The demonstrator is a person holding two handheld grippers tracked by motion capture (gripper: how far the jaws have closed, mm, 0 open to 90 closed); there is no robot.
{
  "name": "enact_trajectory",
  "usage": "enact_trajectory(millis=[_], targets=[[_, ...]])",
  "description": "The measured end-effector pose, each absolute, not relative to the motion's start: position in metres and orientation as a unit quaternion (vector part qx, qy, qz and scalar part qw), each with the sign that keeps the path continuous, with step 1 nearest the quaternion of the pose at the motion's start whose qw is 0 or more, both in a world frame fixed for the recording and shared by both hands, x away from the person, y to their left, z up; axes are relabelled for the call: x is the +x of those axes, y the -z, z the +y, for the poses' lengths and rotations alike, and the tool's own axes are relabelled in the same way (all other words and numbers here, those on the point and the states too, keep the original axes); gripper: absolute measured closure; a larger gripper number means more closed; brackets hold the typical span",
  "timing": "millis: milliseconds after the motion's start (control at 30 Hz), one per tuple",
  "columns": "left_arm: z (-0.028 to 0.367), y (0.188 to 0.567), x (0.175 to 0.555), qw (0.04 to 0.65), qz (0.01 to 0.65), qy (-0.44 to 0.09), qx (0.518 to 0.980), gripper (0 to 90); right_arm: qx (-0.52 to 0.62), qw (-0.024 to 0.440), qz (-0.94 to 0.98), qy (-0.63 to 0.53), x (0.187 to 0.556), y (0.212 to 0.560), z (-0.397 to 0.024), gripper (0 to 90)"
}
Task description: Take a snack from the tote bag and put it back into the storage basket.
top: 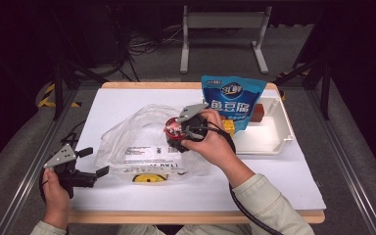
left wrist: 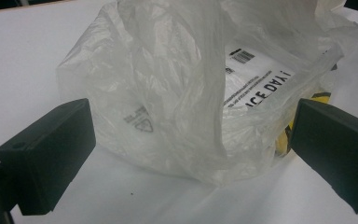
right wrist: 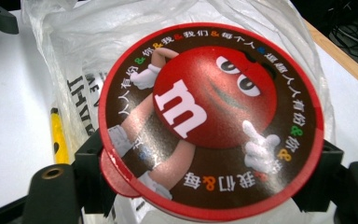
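My right gripper (top: 177, 133) is shut on a round red candy tub (right wrist: 212, 116) with a cartoon red figure on its lid, and holds it above the clear plastic bag (top: 142, 142) in the middle of the table. Both black pads (right wrist: 91, 161) press on the tub's sides. The crumpled bag (left wrist: 191, 88) has printed text and a yellow mark. At the table's left front edge my left gripper (top: 92, 161) stands open just left of the bag. Nothing is between its pads (left wrist: 51, 149), and the bag's edge lies just beyond them.
A white tray (top: 274, 134) sits at the right rear with a blue snack pouch (top: 232, 100) leaning on it, a yellow block (top: 229, 126) and a reddish-brown block (top: 258, 112). The table is covered with white paper (top: 274, 176). Cables and a metal stand lie on the floor behind.
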State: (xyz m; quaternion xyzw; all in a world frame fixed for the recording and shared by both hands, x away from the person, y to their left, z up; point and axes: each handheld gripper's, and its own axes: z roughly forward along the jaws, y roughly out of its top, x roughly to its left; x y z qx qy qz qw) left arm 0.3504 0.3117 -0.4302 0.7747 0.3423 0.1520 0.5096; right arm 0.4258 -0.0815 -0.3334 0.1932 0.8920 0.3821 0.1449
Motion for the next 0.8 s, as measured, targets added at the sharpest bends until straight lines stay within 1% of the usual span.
enact_trajectory(millis=[800], targets=[[0.310,0.430,0.351,0.508,0.340,-0.153,0.776,0.6,0.229,0.174,0.878,-0.383,0.412,0.307,-0.140,25.3]])
